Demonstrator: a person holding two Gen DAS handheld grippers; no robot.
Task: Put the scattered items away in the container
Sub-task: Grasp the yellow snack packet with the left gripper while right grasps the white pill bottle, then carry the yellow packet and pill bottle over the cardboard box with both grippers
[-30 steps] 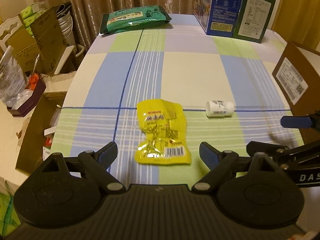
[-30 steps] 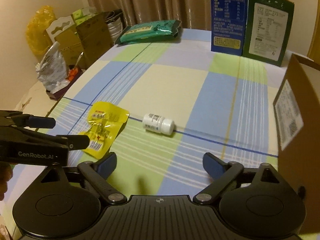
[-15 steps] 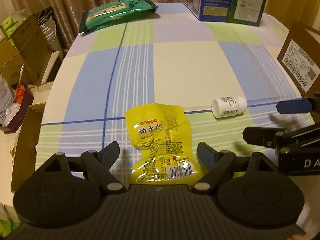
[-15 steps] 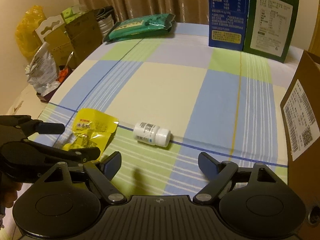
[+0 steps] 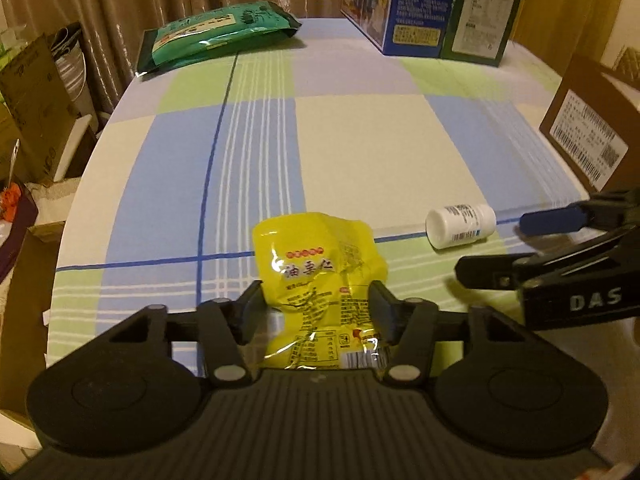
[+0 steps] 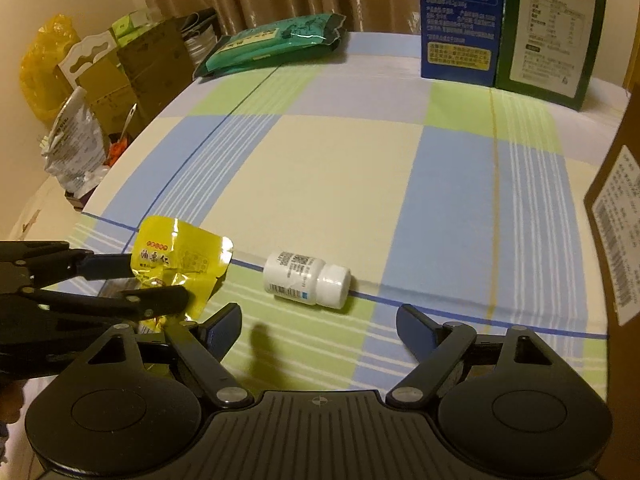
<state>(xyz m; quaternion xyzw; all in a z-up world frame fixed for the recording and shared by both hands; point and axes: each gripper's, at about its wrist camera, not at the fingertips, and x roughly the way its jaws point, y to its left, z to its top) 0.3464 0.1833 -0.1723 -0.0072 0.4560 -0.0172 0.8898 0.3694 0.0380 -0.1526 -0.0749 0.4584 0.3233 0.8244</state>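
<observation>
A yellow snack packet (image 5: pixel 320 256) lies on the checked tablecloth (image 5: pixel 360 140). It sits between the fingers of my left gripper (image 5: pixel 316 300), whose jaws are closing, and it crumples where the pads press its sides. The right wrist view shows the packet (image 6: pixel 180 256) bent up in the left gripper (image 6: pixel 152 284). A white pill bottle (image 6: pixel 308 280) lies on its side just ahead of my right gripper (image 6: pixel 320 320), which is open and apart from it. The bottle (image 5: pixel 460 226) also shows beside the right gripper (image 5: pixel 496 248). A brown cardboard box (image 6: pixel 624 220) stands at the right.
A green bag (image 5: pixel 216 32) lies at the table's far left. A blue carton (image 6: pixel 460 20) and a green carton (image 6: pixel 548 32) stand upright at the far edge. Boxes and bags (image 6: pixel 100 92) crowd the floor past the left table edge.
My left gripper came down over the yellow packet and its jaws narrowed onto it, buckling it. My right gripper moved closer to the white bottle and stayed open.
</observation>
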